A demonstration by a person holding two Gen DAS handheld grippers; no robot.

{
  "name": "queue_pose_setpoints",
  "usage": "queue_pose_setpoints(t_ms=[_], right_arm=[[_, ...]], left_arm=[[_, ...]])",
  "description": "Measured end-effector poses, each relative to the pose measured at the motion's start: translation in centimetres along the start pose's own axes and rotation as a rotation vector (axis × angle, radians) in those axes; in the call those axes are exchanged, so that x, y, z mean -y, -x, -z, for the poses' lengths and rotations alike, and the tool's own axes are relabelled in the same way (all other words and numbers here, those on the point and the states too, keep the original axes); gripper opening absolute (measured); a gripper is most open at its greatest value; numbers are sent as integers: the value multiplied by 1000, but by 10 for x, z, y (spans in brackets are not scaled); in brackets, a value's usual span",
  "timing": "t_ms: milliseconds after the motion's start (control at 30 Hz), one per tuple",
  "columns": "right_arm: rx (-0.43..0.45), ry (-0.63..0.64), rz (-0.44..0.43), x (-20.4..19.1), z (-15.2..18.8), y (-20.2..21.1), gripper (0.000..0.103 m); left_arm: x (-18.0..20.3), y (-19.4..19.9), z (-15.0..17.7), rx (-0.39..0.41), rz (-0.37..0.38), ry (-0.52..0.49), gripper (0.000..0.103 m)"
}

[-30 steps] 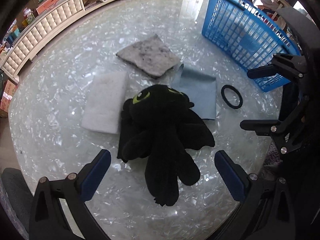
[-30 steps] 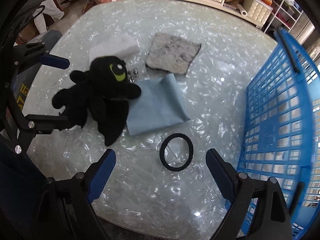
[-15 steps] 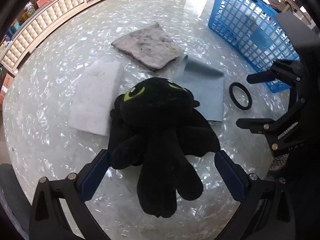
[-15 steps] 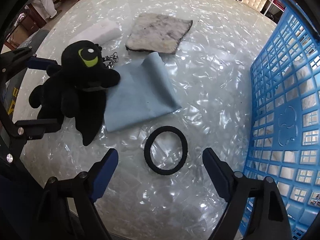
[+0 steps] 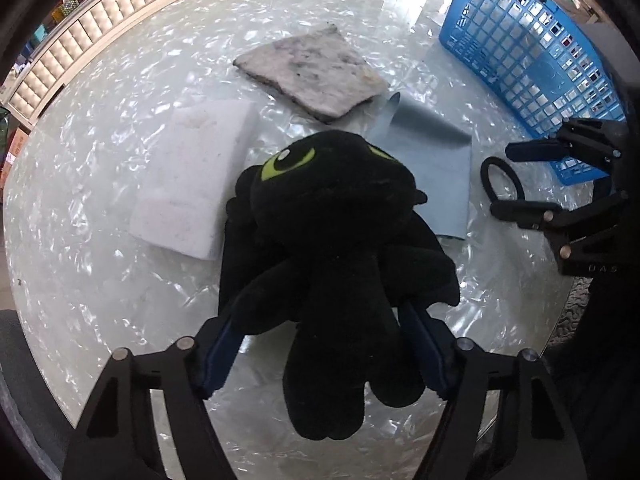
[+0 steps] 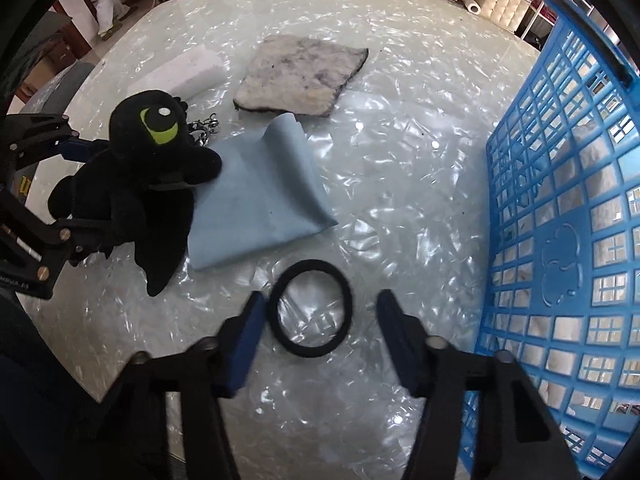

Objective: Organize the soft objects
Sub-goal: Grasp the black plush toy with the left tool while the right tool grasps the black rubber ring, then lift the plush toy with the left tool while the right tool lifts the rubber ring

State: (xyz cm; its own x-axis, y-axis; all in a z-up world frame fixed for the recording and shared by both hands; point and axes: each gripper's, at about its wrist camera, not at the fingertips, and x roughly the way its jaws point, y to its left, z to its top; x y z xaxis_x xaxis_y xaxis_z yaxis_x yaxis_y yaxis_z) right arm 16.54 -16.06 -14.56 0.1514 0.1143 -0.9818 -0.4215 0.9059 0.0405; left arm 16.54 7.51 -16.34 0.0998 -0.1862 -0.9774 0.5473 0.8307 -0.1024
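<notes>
Now left gripper [image 5: 320, 344] jaws, just closing, clamp the fuzzy black plush [image 5: 336, 240]; right gripper [image 6: 320, 320], also closing, straddles the round black fabric ring [image 6: 311, 308], pads not touching.

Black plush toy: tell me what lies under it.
The black plush toy overlaps an edge of the blue cloth and the pearly table. Anything else beneath is covered.

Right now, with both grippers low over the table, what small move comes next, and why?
Probably finish closing both. The left gripper, jaws just closing in, straddles the black plush dragon toy, its pads seemingly at the fur. The right gripper, also closing, brackets the black elastic hair band without touching. Then lift toward the blue plastic basket.
</notes>
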Motion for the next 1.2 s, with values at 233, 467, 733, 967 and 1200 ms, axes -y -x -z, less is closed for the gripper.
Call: queue_pose_setpoints(t_ms=[233, 467, 733, 967, 1200], right_arm=[[21, 37, -11, -12, 11, 7, 27], [4, 21, -57, -26, 14, 16, 9], [44, 46, -66, -29, 18, 47, 9], [97, 72, -90, -31, 17, 85, 9], [149, 121, -115, -28, 25, 127, 9]], left_arm=[[1, 1, 2, 1, -46, 3, 47], [7, 14, 17, -16, -10, -17, 44], [10, 41, 29, -10, -41, -6, 44], [10, 80, 31, 46, -37, 52, 44], [47, 114, 26, 111, -38, 18, 44]])
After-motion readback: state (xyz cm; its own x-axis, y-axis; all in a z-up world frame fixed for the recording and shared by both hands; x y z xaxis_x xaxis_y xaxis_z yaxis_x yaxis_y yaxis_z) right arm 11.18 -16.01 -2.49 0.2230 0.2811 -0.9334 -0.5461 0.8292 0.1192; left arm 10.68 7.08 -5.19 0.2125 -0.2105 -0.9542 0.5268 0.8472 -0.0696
